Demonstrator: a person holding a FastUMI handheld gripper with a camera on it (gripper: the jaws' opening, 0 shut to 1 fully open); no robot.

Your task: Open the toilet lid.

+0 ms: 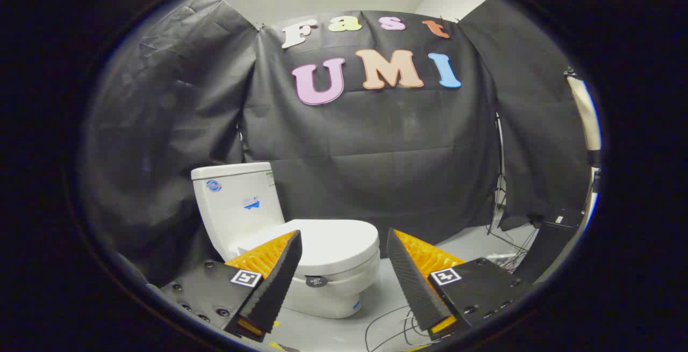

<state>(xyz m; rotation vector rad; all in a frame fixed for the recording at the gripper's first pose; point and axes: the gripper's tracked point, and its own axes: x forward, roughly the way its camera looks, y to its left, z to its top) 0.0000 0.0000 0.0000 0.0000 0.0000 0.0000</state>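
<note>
A staged recording booth, not a real bathroom. Black cloth [376,142] hangs as makeshift walls around a white toilet [301,244] at seven o'clock. Loose cables [398,325] trail over the pale floor [462,244] at six o'clock, and dark equipment [548,239] sits at four o'clock.

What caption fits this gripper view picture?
Open gripper hovers before the glossy white ceramic toilet, its white lid still closed.

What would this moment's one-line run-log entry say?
gripper: open, holding nothing | lid: closed, beyond jaws | contact: none | step: approach
</note>
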